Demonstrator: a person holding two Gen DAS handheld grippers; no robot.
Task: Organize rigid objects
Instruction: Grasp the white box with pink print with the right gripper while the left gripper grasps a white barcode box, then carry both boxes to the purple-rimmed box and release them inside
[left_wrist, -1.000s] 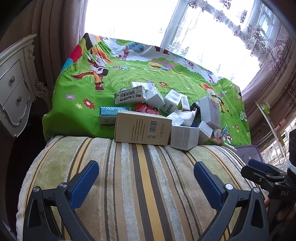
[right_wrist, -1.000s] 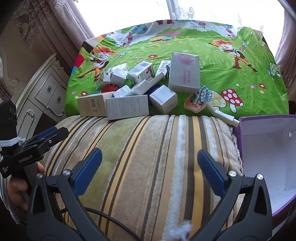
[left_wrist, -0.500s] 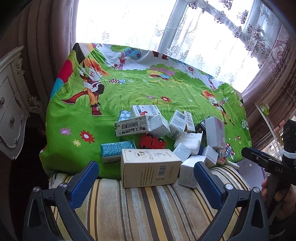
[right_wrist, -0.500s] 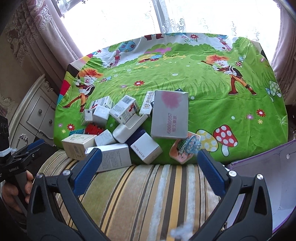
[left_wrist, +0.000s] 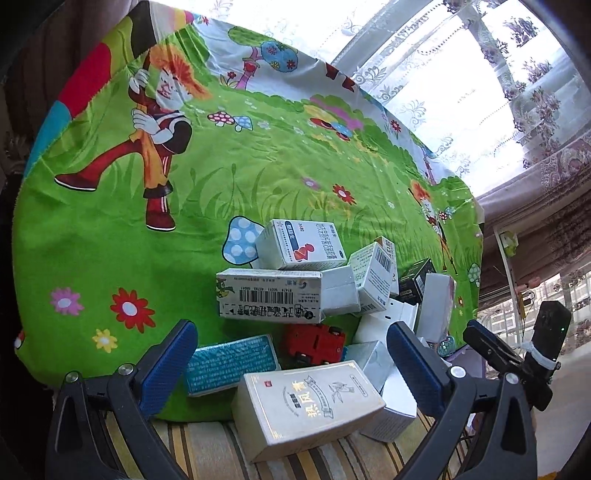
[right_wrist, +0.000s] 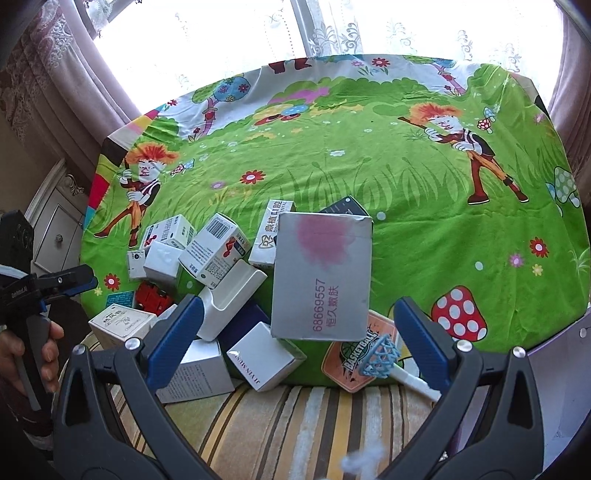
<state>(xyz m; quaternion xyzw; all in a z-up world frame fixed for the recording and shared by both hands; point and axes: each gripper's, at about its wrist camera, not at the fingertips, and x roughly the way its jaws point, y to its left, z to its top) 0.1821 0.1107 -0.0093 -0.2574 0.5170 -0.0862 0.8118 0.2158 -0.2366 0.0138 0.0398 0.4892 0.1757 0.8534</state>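
Blue ribbed pads line the 2 black fingers of the left gripper (left_wrist: 291, 363), which stand wide apart at the bottom of the left wrist frame with nothing between them but the near edge of a pile of boxes. Just ahead of the gap lies a cream cardboard box with gold lettering (left_wrist: 306, 402), half on the striped plush cushion (left_wrist: 207, 450) and half on the green cartoon-print cloth (left_wrist: 110, 240). Left of it sits a teal rectangular box (left_wrist: 229, 360), and behind it a red toy car (left_wrist: 314, 345) and a long white box with a barcode (left_wrist: 269, 297). At the right edge of that frame the right gripper (left_wrist: 491, 347) shows from the side. In the right wrist frame the right gripper (right_wrist: 299, 332) also has its 2 blue-padded fingers spread apart, holding nothing. Between them, at frame centre, a large grey flat box with a pink blotch and printed digits (right_wrist: 323, 275) rests tilted on the pile; below it sit a white cube-shaped box with dark lettering (right_wrist: 264, 356) and, to the right, an orange basketball toy card with a small blue net (right_wrist: 364, 356). A white plastic tray-shaped piece (right_wrist: 231, 299) leans left of the grey box. At lower right a purple open box (right_wrist: 561, 354) touches the cloth's edge. A hand (right_wrist: 22, 350) grips the left gripper's handle at far left.
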